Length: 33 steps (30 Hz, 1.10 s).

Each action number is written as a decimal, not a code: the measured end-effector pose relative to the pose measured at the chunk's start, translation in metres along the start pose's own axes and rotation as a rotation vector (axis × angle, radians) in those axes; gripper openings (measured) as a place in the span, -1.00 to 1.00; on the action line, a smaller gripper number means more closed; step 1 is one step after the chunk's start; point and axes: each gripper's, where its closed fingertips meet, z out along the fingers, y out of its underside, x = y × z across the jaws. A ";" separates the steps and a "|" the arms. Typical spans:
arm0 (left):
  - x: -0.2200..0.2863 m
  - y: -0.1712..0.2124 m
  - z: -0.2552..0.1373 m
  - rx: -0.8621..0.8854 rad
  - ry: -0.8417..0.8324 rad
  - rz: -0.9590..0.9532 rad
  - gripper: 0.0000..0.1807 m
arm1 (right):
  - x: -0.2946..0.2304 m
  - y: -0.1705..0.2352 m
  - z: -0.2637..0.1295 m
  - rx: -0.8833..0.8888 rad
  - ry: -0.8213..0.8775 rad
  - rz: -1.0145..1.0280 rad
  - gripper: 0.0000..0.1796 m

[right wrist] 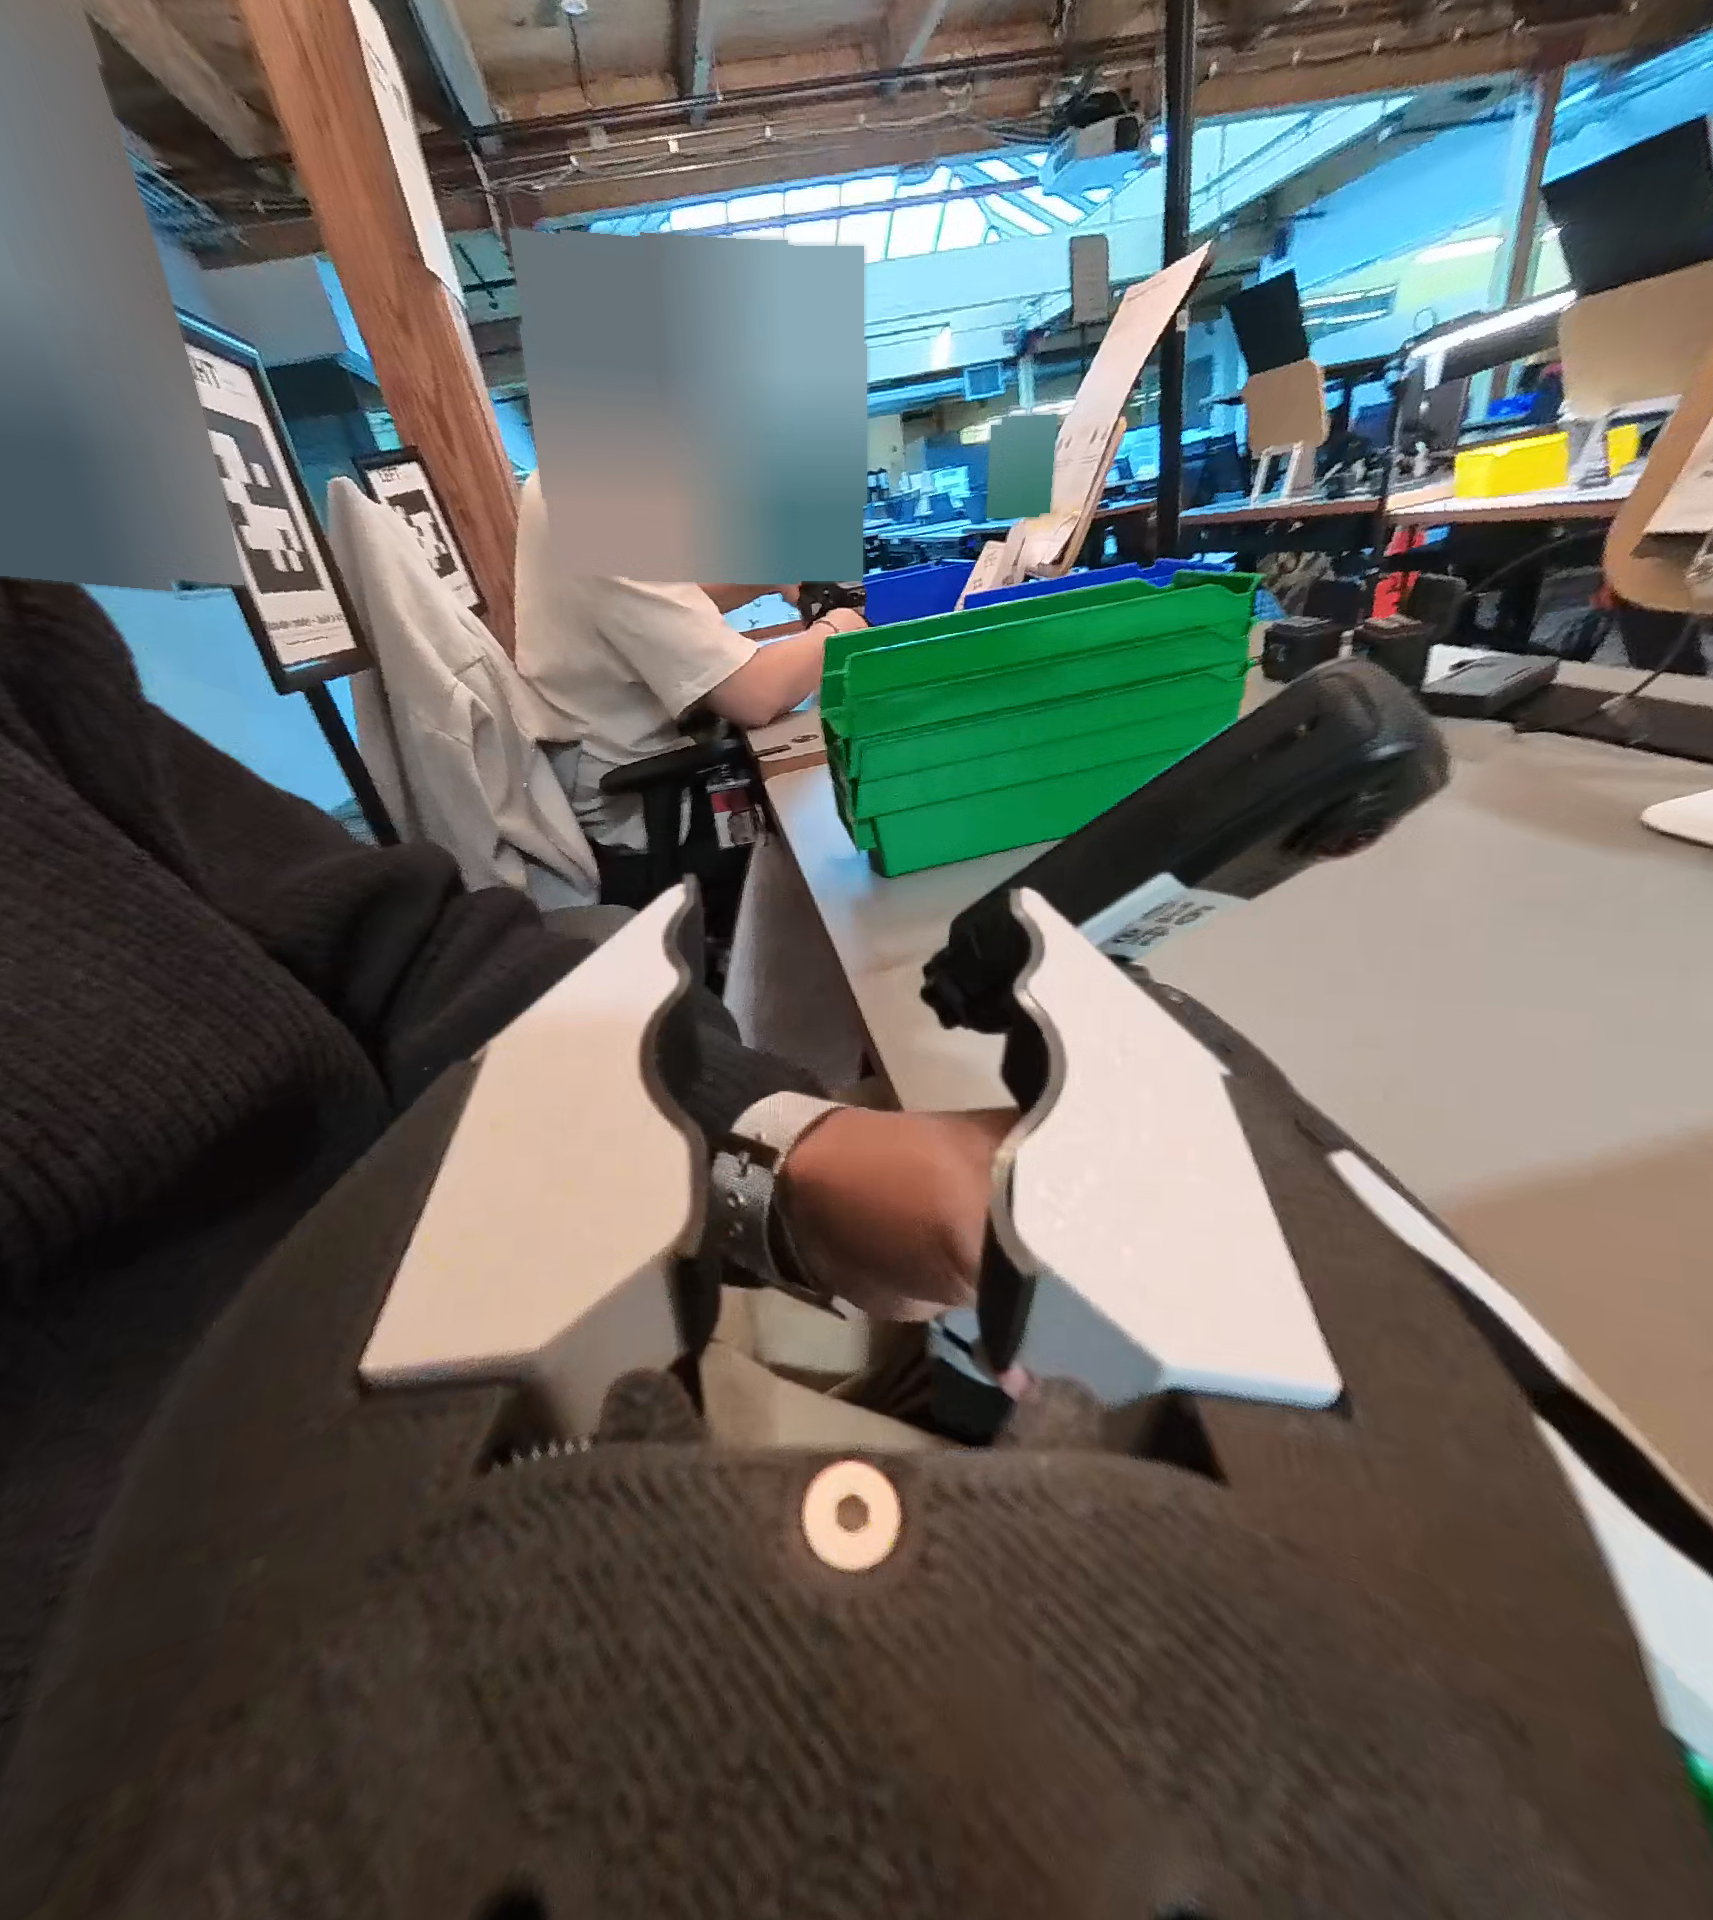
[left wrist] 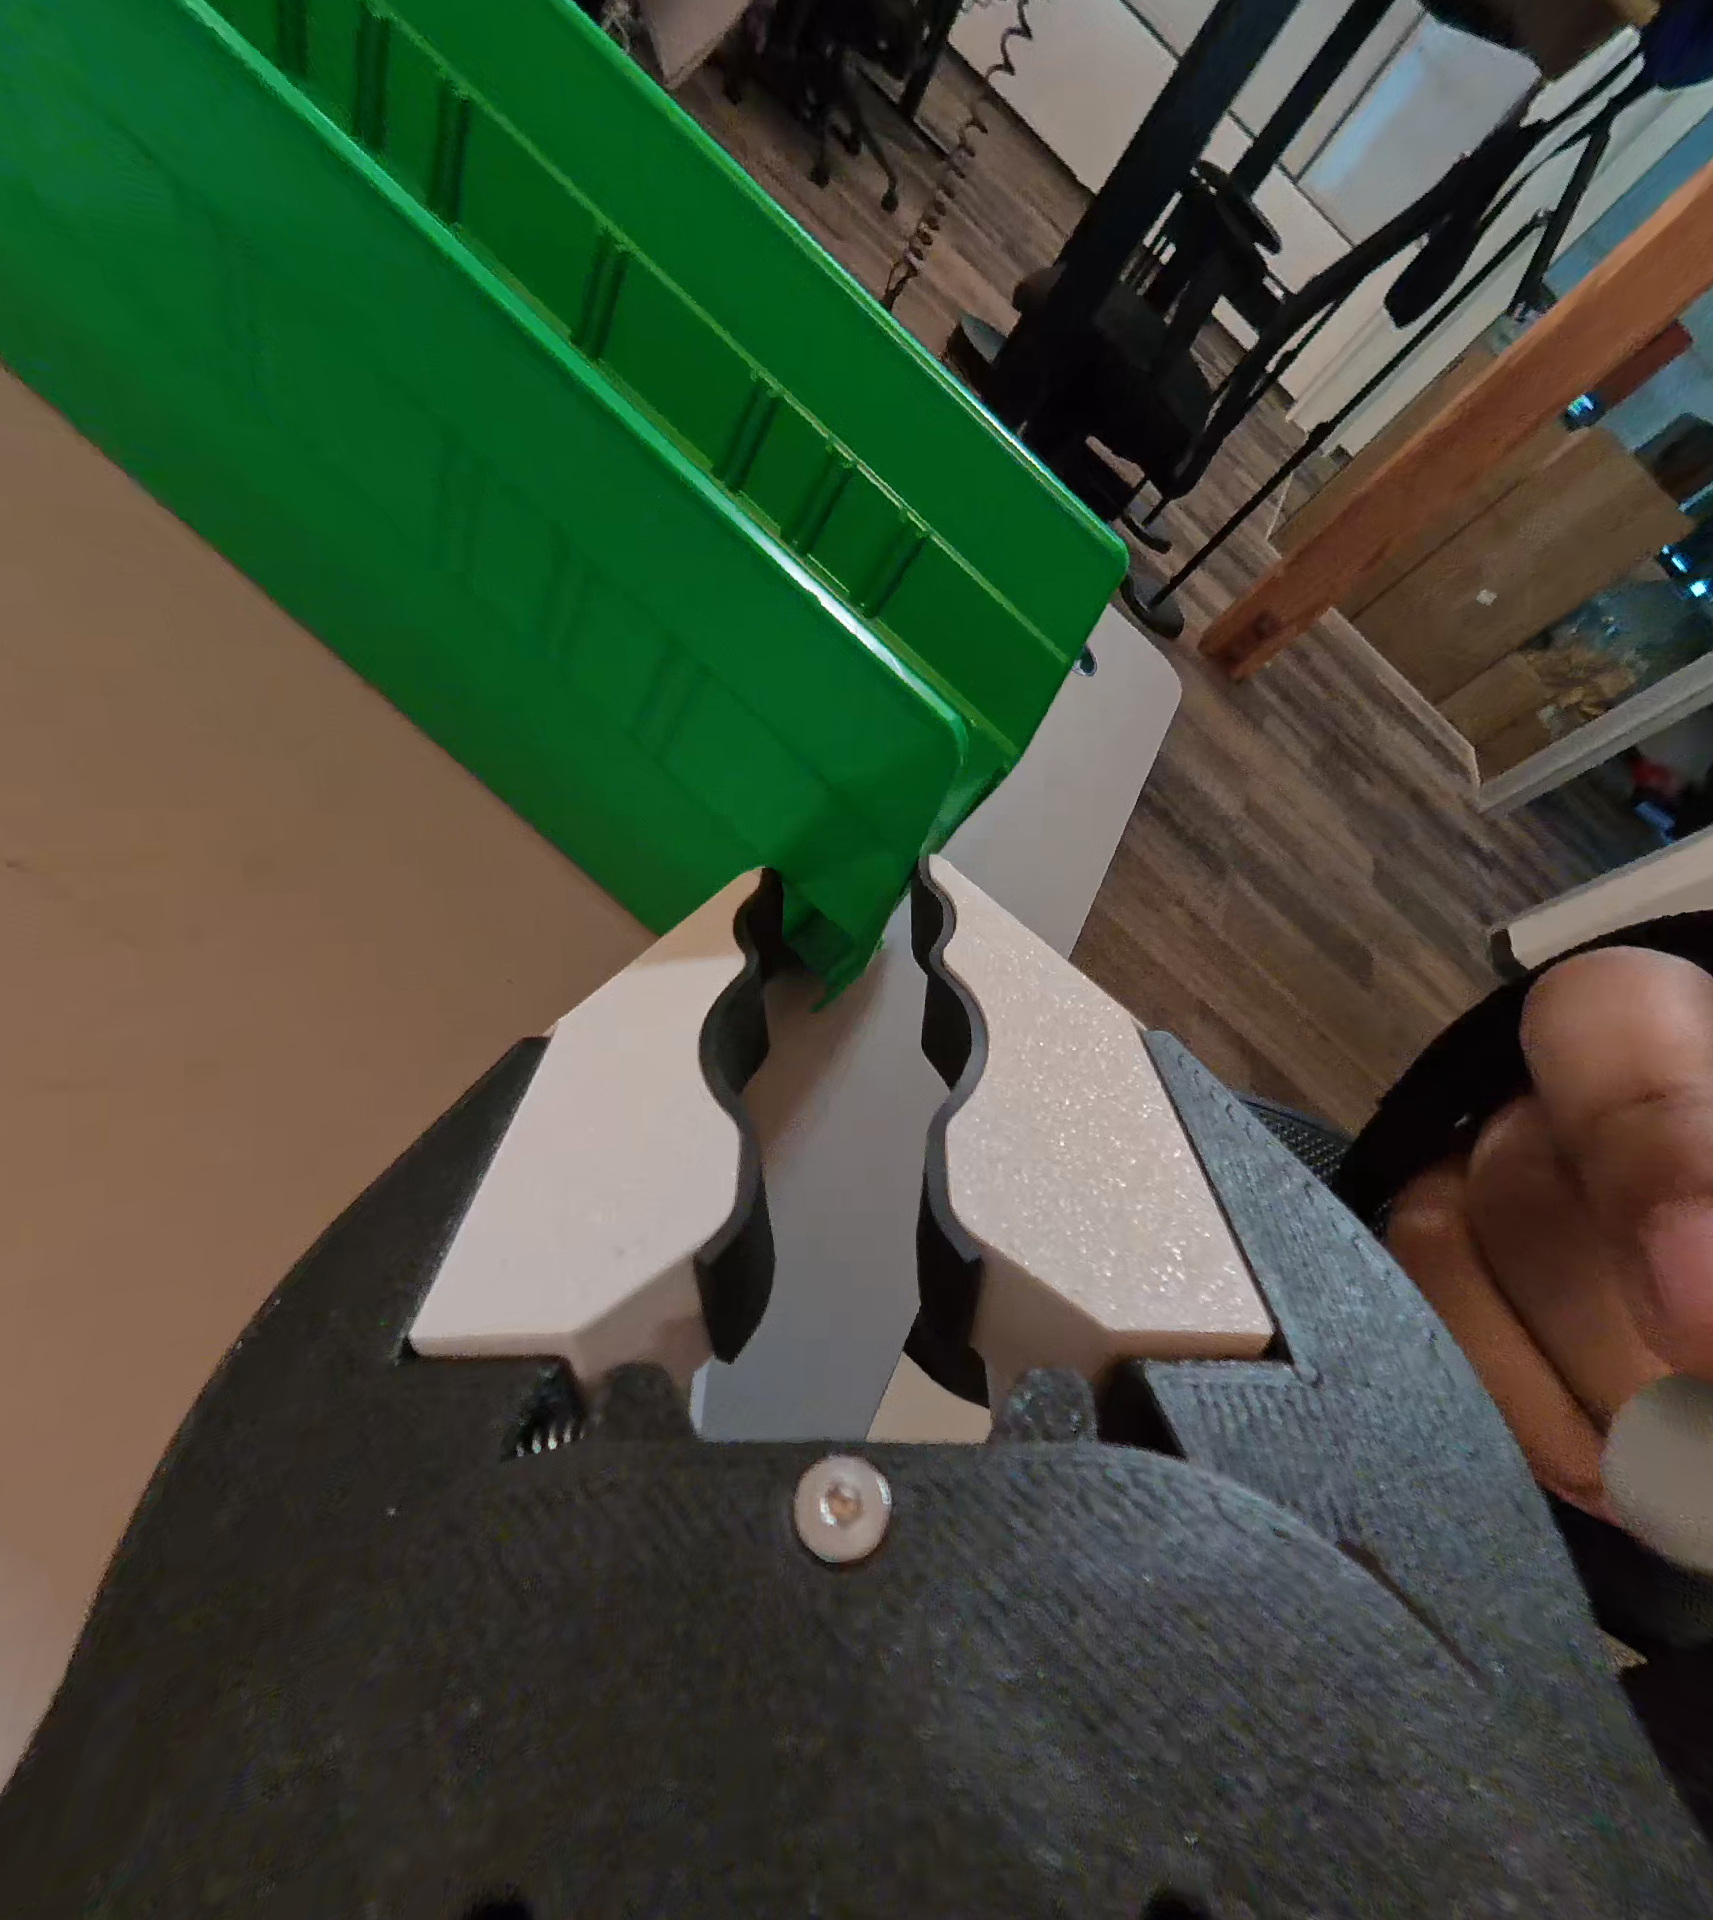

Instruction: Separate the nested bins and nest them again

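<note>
- At the counter (left wrist: pixel 156 1039) corner, the left hand-held gripper (left wrist: pixel 841 914) has its tips around the near corner of the green bins (left wrist: pixel 416 468); a gap shows on the right side, so whether it is clamped is unclear.
- Two green rims run side by side there, one bin seemingly inside the other, both tilted across the view.
- Away from the bins, the right hand-held gripper (right wrist: pixel 852 935) is spread wide and empty, pointing across at the person's left hand (right wrist: pixel 883 1205).
- Step in hand, as I judge it: taking hold of one rim to begin separating.
- Next move calls for pinching a single wall, with the right gripper steadying the other bin.
- Close by is the counter edge, so pulls should go inward.
- Farther along stands another stack (right wrist: pixel 1028 717); bare counter lies between.
</note>
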 end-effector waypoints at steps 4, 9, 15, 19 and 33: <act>-0.002 0.005 -0.006 -0.025 -0.007 -0.025 -0.58 | -0.005 0.001 0.002 -0.006 -0.008 -0.015 -0.34; -0.035 -0.008 -0.074 0.008 -0.159 0.030 -0.02 | -0.006 0.000 0.003 -0.012 0.021 -0.072 -0.34; -0.144 -0.095 -0.292 0.055 -0.765 0.185 0.36 | -0.008 0.006 0.007 -0.031 -0.002 -0.053 -0.33; -0.232 -0.097 -0.453 -0.252 -1.190 0.095 0.52 | -0.011 0.010 0.013 -0.040 -0.023 -0.033 -0.36; -0.282 -0.041 -0.488 -0.456 -0.934 -0.316 0.30 | -0.007 0.016 0.014 -0.080 0.011 -0.064 -0.44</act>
